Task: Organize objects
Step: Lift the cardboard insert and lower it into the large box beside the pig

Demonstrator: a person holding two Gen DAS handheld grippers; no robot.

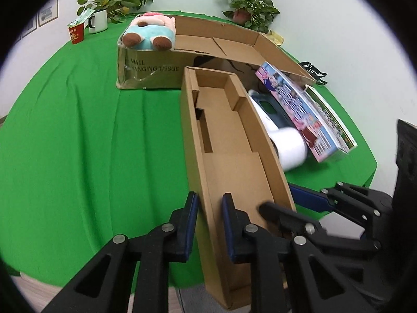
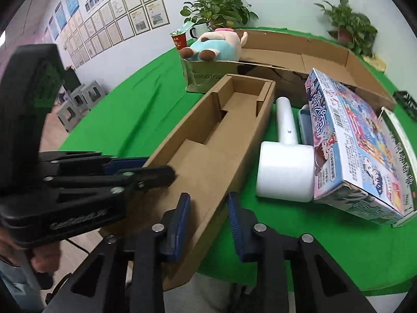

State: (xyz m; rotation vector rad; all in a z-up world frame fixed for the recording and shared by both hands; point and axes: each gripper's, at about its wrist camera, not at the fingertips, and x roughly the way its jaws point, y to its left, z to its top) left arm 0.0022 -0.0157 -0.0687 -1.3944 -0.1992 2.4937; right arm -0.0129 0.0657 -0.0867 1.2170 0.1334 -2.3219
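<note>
Both grippers, left [image 1: 208, 203] and right [image 2: 207, 204], pinching opposite near walls of long cardboard box [image 1: 229, 140]; thin walls could buckle, tipping it onto hair dryer [image 2: 285, 161]

The near end of the long open brown cardboard box [image 1: 229, 156] is hidden behind the black gripper arms and cut off by the lower edge. The handle of the white hammer-shaped plastic device [image 2: 285, 154] is partly covered by the colourful printed carton [image 2: 351, 143]. The inside of the large brown cardboard box [image 1: 234, 47] is barely seen (its printed wording is cut short). The framed wall sheets [image 2: 117, 23] are too small to be read.
</note>
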